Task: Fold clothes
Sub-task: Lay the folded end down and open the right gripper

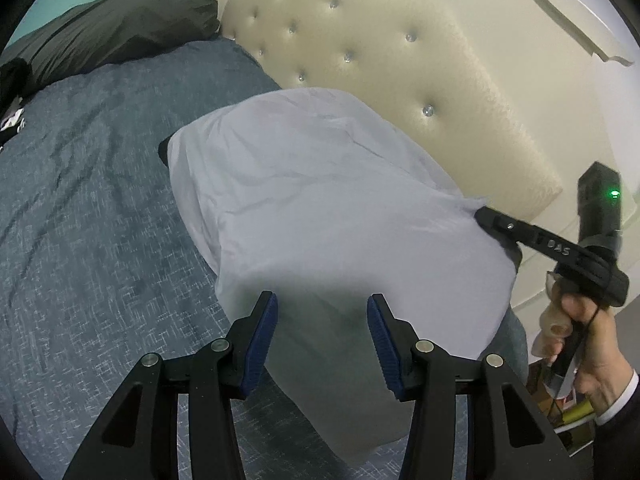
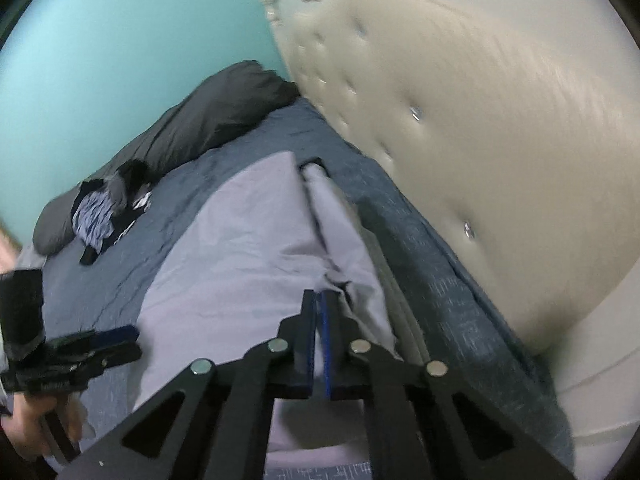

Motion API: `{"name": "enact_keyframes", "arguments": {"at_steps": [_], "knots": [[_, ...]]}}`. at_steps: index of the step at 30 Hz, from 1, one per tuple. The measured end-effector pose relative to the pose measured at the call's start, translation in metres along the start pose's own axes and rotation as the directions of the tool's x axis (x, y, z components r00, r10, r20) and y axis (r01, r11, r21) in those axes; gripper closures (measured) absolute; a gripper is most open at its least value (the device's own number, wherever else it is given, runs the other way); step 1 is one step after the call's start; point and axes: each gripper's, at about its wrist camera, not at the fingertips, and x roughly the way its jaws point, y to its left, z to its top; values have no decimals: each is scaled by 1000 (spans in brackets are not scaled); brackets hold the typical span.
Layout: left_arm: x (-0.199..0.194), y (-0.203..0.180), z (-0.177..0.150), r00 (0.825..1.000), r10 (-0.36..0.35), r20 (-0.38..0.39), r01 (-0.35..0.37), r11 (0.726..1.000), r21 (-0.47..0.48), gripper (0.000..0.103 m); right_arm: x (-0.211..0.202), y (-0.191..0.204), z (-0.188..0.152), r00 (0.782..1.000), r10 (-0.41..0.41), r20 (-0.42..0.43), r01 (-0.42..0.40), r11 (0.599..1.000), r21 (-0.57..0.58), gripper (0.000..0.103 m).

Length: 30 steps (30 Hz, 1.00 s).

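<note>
On the blue bedspread (image 1: 80, 208), close to the padded headboard (image 1: 400, 80), lies the pale lilac garment (image 1: 320, 208), spread fairly flat with some creases. The right claw (image 2: 318, 300) is clamped shut on the garment's edge nearest the headboard, a small ridge of cloth bunched at its tips. The left claw (image 1: 322, 312) hovers half open over the near end, gripping nothing. To fold well, the right should lift only that edge and carry it straight across, while the left pins or takes the matching corner so the cloth stays taut and square. A dark pillow (image 1: 112, 28) and other clothes (image 2: 104, 212) lie well apart.
</note>
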Motion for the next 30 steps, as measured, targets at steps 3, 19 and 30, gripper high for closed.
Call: {"name": "enact_keyframes", "arguments": {"at_steps": [3, 19, 30], "knots": [[3, 1, -1, 1000, -1, 0, 1, 1000, 7, 52, 9, -9, -4, 1000, 13, -2, -13, 999, 49, 103], [26, 1, -10, 999, 3, -34, -2, 999, 39, 52, 40, -42, -38, 998, 59, -17, -54, 977, 206, 103], [3, -3, -10, 999, 37, 0, -36, 998, 46, 52, 3, -31, -26, 995, 44, 85, -59, 983, 176, 103]]}}
